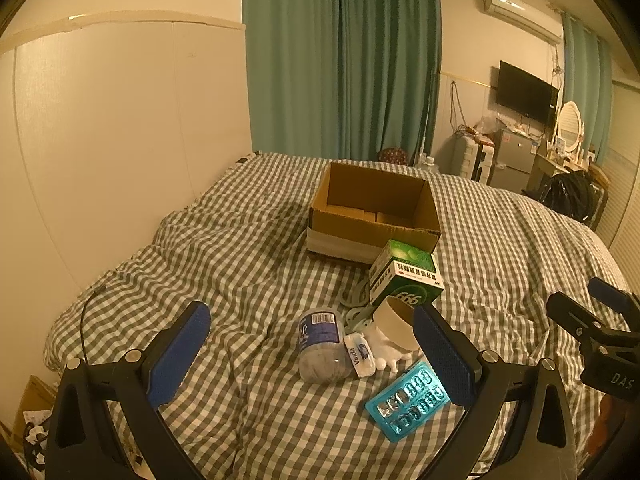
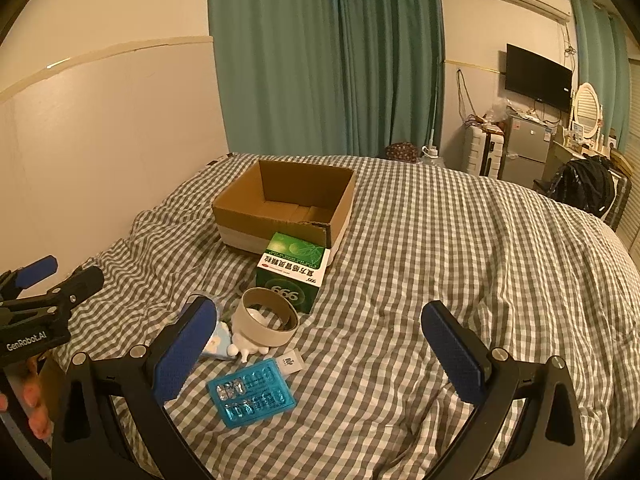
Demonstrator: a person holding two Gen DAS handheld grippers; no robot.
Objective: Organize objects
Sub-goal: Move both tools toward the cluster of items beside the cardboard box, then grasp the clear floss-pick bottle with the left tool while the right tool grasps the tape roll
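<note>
An open cardboard box (image 1: 374, 216) (image 2: 286, 208) stands on the checked bed. In front of it lie a green medicine box (image 1: 406, 274) (image 2: 294, 270), a tape roll (image 1: 396, 326) (image 2: 266, 320), a clear bottle with a blue label (image 1: 322, 346), a small tissue pack (image 1: 360, 354), a white figure (image 2: 246, 344) and a teal blister pack (image 1: 412, 400) (image 2: 252, 396). My left gripper (image 1: 312, 354) hovers open over the bottle and tissue pack. My right gripper (image 2: 318, 350) hangs open just right of the pile, holding nothing.
The checked bedspread (image 2: 460, 260) stretches wide to the right. A pale wall (image 1: 120, 140) borders the bed's left side, green curtains (image 1: 340, 60) hang behind. A fridge (image 2: 524, 152), suitcase, dresser and black bag (image 2: 584, 184) stand beyond the far right edge.
</note>
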